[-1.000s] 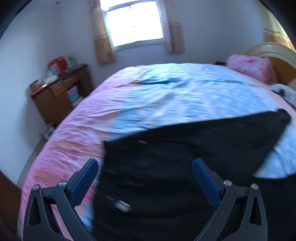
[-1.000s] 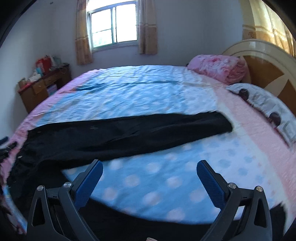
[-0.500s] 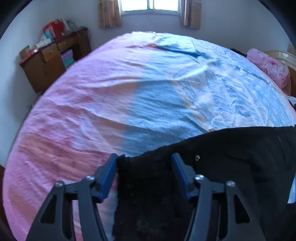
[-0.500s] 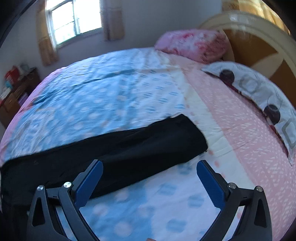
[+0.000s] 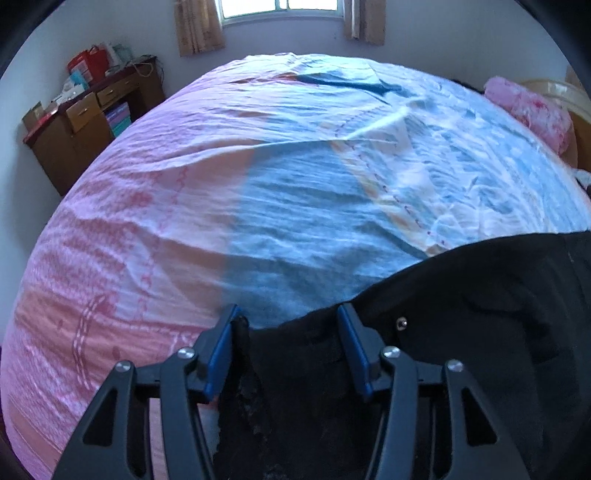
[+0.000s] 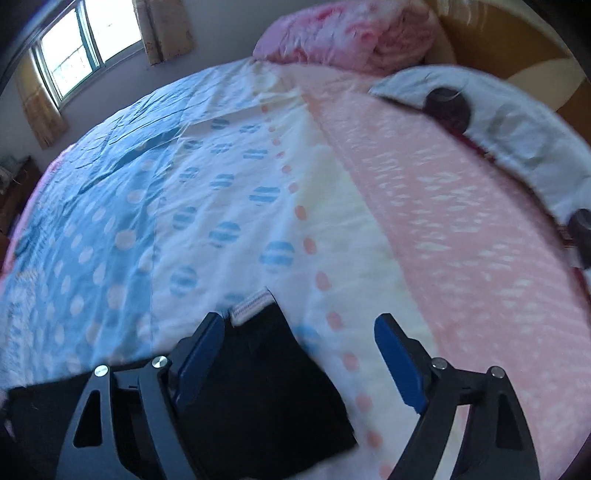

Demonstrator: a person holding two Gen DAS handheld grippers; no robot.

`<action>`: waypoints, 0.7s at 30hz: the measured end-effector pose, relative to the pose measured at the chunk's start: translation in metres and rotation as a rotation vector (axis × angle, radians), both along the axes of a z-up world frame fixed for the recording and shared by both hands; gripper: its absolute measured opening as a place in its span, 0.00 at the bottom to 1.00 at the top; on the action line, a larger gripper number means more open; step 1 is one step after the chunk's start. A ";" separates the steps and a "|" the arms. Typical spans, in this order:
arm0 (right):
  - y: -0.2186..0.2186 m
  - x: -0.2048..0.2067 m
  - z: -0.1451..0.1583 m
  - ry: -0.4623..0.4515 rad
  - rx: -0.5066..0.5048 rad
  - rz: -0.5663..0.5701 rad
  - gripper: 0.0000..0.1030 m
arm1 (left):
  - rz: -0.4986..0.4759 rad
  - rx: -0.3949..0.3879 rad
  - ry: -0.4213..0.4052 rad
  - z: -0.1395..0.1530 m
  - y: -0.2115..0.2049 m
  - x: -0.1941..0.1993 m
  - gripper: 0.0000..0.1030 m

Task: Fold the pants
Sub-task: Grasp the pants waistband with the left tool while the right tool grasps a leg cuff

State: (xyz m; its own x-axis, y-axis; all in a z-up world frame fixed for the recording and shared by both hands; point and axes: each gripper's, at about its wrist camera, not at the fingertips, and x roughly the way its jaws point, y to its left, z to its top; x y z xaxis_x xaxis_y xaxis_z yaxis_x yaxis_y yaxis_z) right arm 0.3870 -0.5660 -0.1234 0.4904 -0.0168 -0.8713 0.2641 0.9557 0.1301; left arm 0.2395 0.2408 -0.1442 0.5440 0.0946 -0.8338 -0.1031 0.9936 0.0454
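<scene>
Where the wrinkled bedsheet (image 5: 207, 206) fills the left wrist view, it runs pink toward 9 o'clock and blue through the middle, paling to white-and-blue creases toward 2 o'clock. Black pants (image 5: 461, 332) lie over its near edge from 6 round to 3 o'clock, a small metal rivet showing on the cloth. Their corner sits between the blue pads of the left gripper (image 5: 288, 325), whose jaws stand partly apart with the fabric edge beside the left pad; whether they pinch it cannot be told. At 10 o'clock a wooden desk (image 5: 85, 125) stacked with boxes stands against the wall, and a curtained window (image 5: 284, 7) is at 12. A pink pillow (image 5: 528, 110) rests near 2 o'clock.

Seen from the right wrist, the sheet turns to blue with white dots, then white, then pink toward 3 o'clock. The right gripper (image 6: 299, 354) is wide open, the pants' hem end (image 6: 266, 369) lying flat between its pads, nearer the left one. A white patterned pillow (image 6: 517, 122) lies by the wooden headboard (image 6: 491, 33) at 1 o'clock.
</scene>
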 end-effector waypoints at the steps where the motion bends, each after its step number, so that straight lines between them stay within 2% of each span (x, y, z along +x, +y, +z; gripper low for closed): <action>1: -0.001 0.010 -0.006 0.019 0.038 0.016 0.82 | 0.001 -0.005 0.002 0.000 0.001 0.001 0.54; 2: 0.000 0.015 -0.010 0.038 0.054 0.030 0.82 | 0.005 -0.017 0.003 0.000 0.002 0.003 0.54; 4: 0.004 0.024 -0.019 0.074 0.040 0.040 0.71 | 0.001 -0.020 0.001 -0.001 0.004 0.002 0.55; 5: 0.006 0.029 -0.028 0.113 0.083 0.059 0.54 | 0.001 -0.019 0.002 -0.001 0.004 0.002 0.57; 9: 0.016 0.032 -0.030 0.130 0.059 0.101 0.51 | 0.005 -0.008 0.007 0.001 0.003 0.002 0.56; 11: 0.016 0.029 -0.028 0.132 0.080 0.120 0.36 | -0.022 0.011 -0.001 0.002 -0.001 0.000 0.43; 14: 0.019 0.024 -0.028 0.127 0.085 0.144 0.26 | -0.030 -0.025 -0.010 0.004 -0.001 -0.004 0.28; 17: 0.021 0.019 -0.028 0.096 0.085 0.134 0.20 | -0.022 -0.017 -0.015 0.008 -0.004 -0.006 0.24; 21: 0.026 0.013 -0.021 0.054 0.083 0.127 0.12 | -0.009 -0.030 -0.058 0.020 -0.003 -0.011 0.23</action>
State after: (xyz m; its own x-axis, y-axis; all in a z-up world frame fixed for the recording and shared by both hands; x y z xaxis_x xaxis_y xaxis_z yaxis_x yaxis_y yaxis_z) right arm 0.4001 -0.5403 -0.1445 0.4361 0.1155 -0.8924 0.1505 0.9684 0.1989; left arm 0.2285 0.2376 -0.1240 0.5919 0.0655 -0.8033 -0.0961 0.9953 0.0103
